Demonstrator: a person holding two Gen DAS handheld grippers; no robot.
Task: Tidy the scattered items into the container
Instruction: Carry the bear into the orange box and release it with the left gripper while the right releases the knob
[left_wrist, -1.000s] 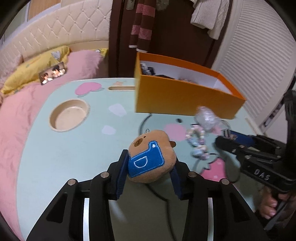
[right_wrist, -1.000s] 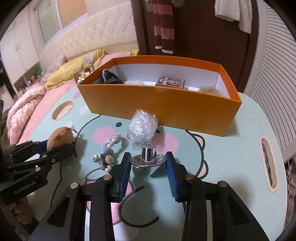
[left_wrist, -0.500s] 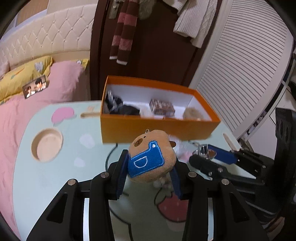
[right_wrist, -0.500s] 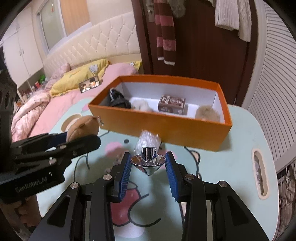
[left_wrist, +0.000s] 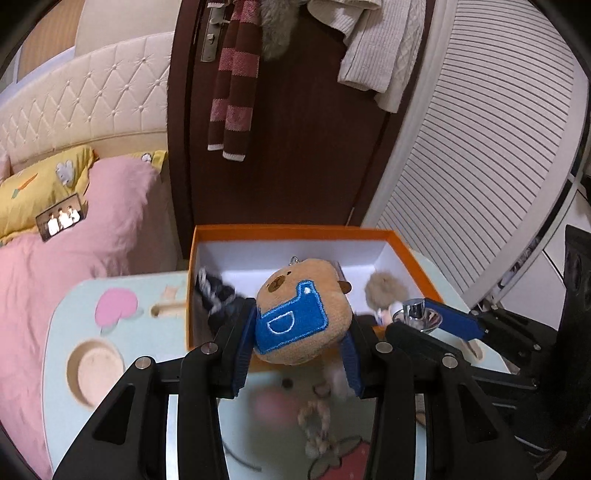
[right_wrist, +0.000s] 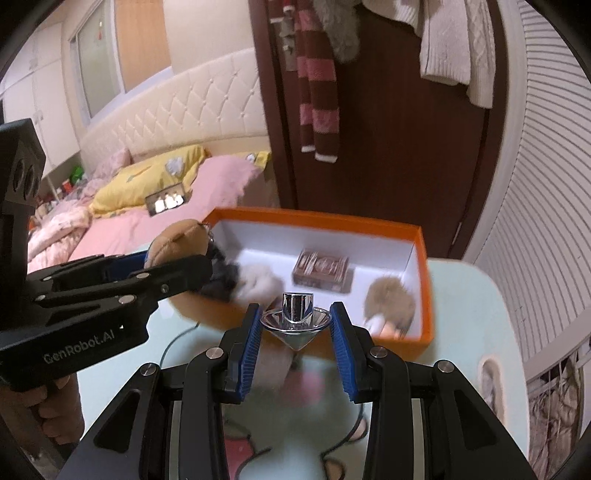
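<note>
A brown plush toy (left_wrist: 303, 317) w/ a blue embroidered patch is clamped between the blue pads of the left gripper (left_wrist: 299, 343), jaws partly closed onto its sides; it is held in the air, seen against the near wall and left end of the orange box (left_wrist: 413, 258). In the right wrist view the same plush (right_wrist: 177, 243) is seen at the box's left end, beside the rim. A silver spinning top (right_wrist: 295, 321), stem up and point down, is pinched at its wide rim by the right gripper (right_wrist: 295, 332), jaws narrowed onto it; it is held off the table, in front of the box's near wall. Inside the white-lined box (right_wrist: 424, 280) a patterned card deck (right_wrist: 321, 267) is seen lying approx. mid-floor, a tan fluffy pom (right_wrist: 388, 302) at the right end, a dark item and a white fluffy one (right_wrist: 258, 284) at the left end, both blurred. On the pale green cartoon-print table (left_wrist: 66, 325) a beaded bracelet (left_wrist: 314, 424) is seen lying, blurred, below the plush. Behind: a pink bed (left_wrist: 55, 277), a dark door (left_wrist: 295, 147) w/ a striped scarf (left_wrist: 231, 81) hung on it.
</note>
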